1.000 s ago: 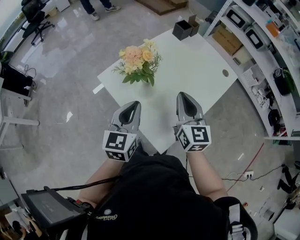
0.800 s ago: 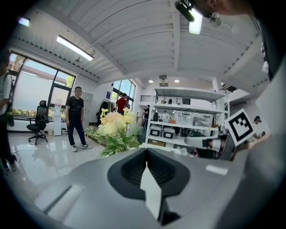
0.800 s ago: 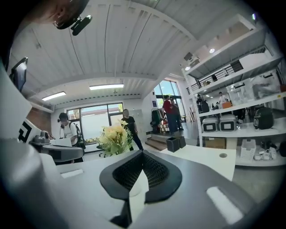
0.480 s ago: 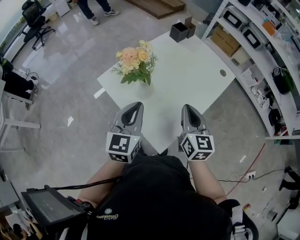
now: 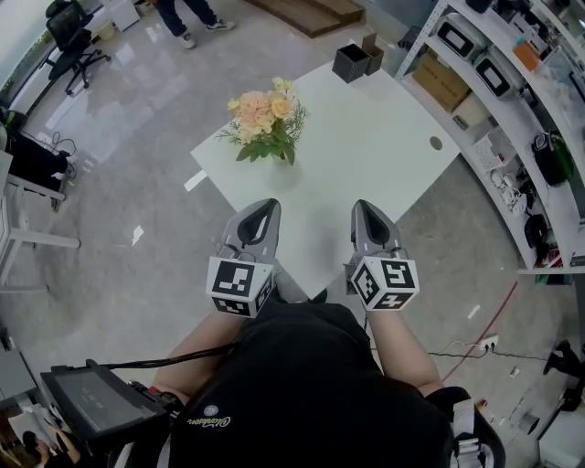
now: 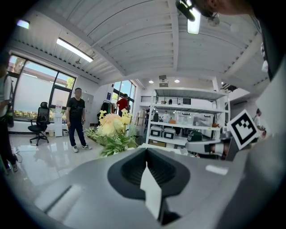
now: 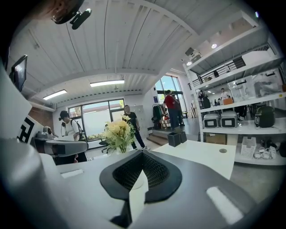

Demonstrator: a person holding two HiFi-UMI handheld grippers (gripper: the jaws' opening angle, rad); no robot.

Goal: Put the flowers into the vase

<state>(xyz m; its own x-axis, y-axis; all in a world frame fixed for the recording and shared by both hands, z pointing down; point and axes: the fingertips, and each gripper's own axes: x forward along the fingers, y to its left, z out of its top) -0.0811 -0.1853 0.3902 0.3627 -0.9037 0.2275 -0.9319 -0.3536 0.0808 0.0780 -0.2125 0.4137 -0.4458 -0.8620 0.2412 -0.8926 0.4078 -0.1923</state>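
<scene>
A bouquet of peach and yellow flowers (image 5: 261, 117) with green leaves stands upright on the left part of the white table (image 5: 384, 137). The clear vase (image 5: 280, 174) under it is hard to make out. Both grippers hover side by side over the table's near edge, well short of the bouquet. My left gripper (image 5: 262, 205) is shut with nothing in it, and so is my right gripper (image 5: 364, 208). The flowers (image 6: 111, 133) show beyond the closed left gripper (image 6: 145, 151) in the left gripper view. They (image 7: 118, 133) also show past the closed right gripper (image 7: 142, 154) in the right gripper view.
Two small dark boxes (image 5: 351, 61) stand at the table's far corner, and a cable hole (image 5: 436, 143) is near its right edge. White shelving (image 5: 512, 82) with boxes runs along the right. A person (image 5: 187, 16) stands on the floor beyond the table; an office chair (image 5: 69, 37) is far left.
My right gripper has drawn back slightly toward my body and to the right. The left gripper has hardly moved. Both stay shut and empty.
</scene>
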